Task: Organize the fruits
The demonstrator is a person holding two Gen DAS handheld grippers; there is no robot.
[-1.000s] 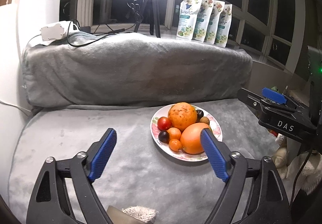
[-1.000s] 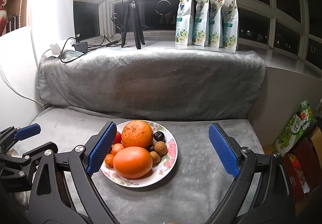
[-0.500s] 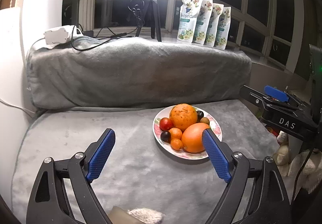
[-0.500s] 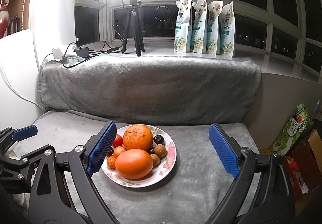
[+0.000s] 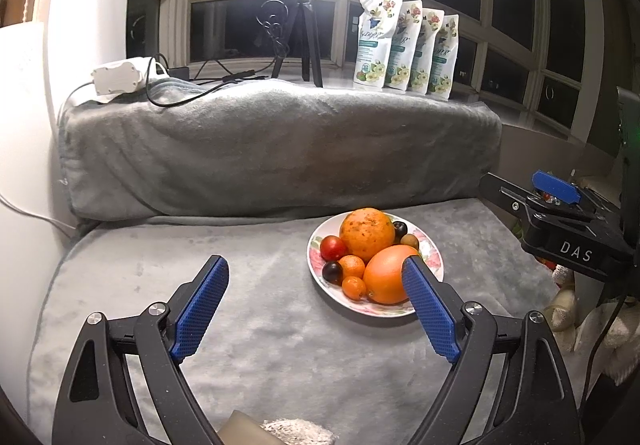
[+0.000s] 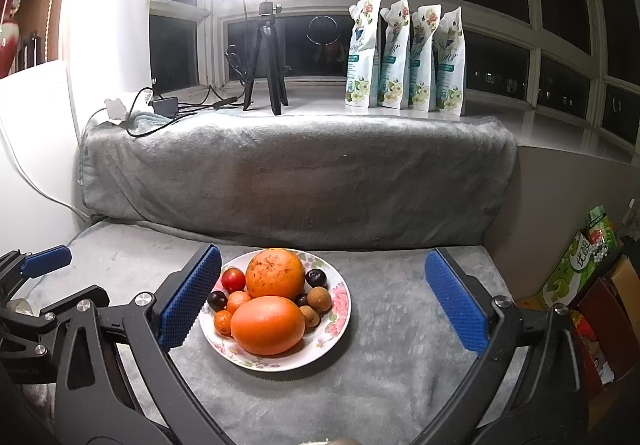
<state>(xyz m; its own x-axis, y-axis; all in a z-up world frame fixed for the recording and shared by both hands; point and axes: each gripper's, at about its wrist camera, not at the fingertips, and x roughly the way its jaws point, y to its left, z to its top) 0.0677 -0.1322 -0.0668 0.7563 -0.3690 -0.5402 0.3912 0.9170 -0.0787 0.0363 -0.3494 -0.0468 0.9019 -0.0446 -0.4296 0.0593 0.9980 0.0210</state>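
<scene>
You were working in a home, at a bay window seat after dark. A grey plush blanket (image 6: 296, 181) covered the bench, four flowered refill pouches (image 6: 404, 57) stood on the sill, a ring light on a tripod (image 6: 264, 45) glared overhead, and snack boxes (image 6: 580, 265) sat stacked beside it.

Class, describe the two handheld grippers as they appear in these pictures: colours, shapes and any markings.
The left gripper and right gripper look alike: black angular frames with triangular cut-outs, silver round bolts at the joints, and two long fingers faced with blue cross-hatched pads. Seen from the left wrist view, the right gripper's black body bears white letters "DAS". No sleeves or hands are visible.
</scene>
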